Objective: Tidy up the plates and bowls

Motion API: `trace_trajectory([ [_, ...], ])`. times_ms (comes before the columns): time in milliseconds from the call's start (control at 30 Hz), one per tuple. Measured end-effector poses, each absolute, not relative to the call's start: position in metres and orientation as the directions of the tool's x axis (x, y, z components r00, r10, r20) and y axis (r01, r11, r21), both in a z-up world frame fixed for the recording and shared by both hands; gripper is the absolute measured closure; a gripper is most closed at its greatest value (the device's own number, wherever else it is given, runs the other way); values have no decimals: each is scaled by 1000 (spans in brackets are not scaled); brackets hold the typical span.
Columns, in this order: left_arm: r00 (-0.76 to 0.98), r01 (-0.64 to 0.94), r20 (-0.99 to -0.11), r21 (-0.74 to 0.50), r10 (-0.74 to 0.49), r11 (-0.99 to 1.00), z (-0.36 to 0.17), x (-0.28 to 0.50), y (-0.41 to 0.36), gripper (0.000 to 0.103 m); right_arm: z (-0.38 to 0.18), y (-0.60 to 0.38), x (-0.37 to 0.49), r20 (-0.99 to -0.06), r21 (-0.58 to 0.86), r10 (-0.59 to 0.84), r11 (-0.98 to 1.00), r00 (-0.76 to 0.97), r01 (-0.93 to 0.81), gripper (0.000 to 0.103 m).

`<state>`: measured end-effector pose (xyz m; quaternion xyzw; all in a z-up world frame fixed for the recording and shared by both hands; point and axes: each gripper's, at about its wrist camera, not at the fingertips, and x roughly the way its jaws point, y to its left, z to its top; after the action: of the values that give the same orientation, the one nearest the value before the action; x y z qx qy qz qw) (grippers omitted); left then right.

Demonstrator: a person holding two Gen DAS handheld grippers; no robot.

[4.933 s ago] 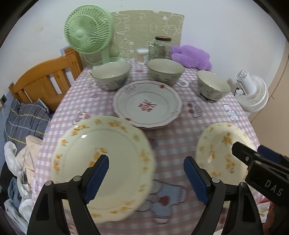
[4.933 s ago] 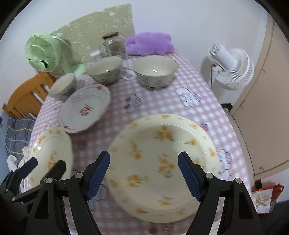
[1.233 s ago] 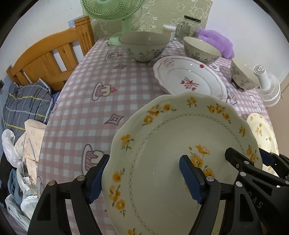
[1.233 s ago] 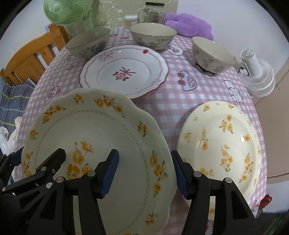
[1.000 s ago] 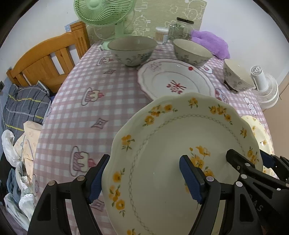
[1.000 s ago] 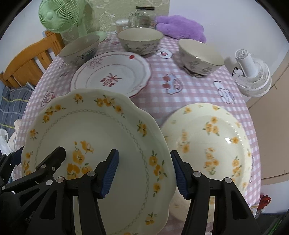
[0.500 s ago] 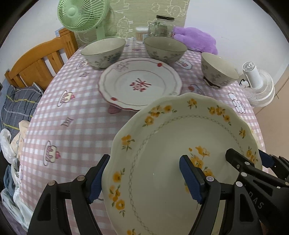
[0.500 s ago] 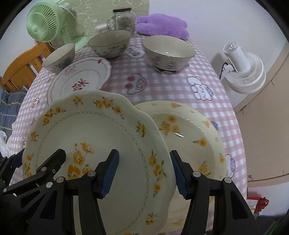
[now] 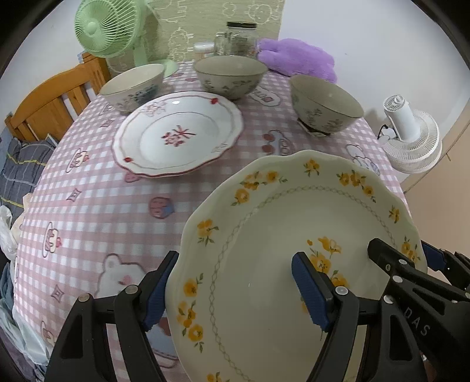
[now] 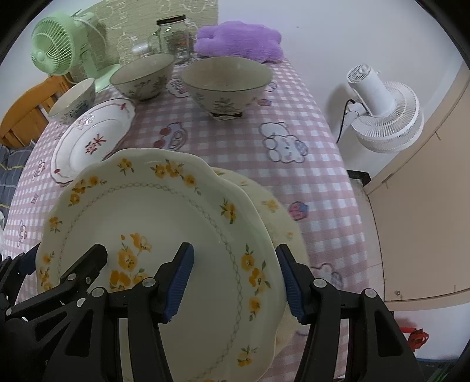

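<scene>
A cream plate with yellow flowers (image 9: 293, 229) (image 10: 164, 223) is held in the air between both grippers. My left gripper (image 9: 235, 288) is shut on its left rim. My right gripper (image 10: 235, 279) is shut on its right rim. A second yellow-flower plate (image 10: 273, 211) lies on the table just beneath and to the right of it, mostly hidden. A white plate with red flowers (image 9: 176, 135) (image 10: 91, 144) lies further back. Three bowls stand behind: left (image 9: 132, 85), middle (image 9: 229, 73) and right (image 9: 323, 105) (image 10: 226, 79).
The table has a pink checked cloth (image 9: 102, 211). A green fan (image 9: 102, 26), a glass jar (image 9: 239, 38) and a purple plush (image 9: 296, 58) stand at the back. A white fan (image 10: 382, 111) is off the right edge. A wooden chair (image 9: 50, 102) is at left.
Both grippers have carried the held plate to the right. It now hangs over the second yellow-flower plate and covers most of it.
</scene>
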<state>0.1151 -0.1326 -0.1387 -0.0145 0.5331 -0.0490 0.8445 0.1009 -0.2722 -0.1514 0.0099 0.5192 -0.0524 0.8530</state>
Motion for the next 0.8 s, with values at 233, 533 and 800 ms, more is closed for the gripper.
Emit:
trace_trajectory([
  [233,416,92,-903,-77,-108,993,-145,118,-163,26,-155,-305,103,-888,-37,-92,991,450,128,42],
  [533,407,90,-910,-49,-81,995,-151,121,-180,26,-166,-326,107,-902,-20,-75,991,424,133,42],
  [800,410,76,-912,-5,-35,997,-152,123,-184,26,-169,-325,113,-903,-20,-66,993,423,112,42],
])
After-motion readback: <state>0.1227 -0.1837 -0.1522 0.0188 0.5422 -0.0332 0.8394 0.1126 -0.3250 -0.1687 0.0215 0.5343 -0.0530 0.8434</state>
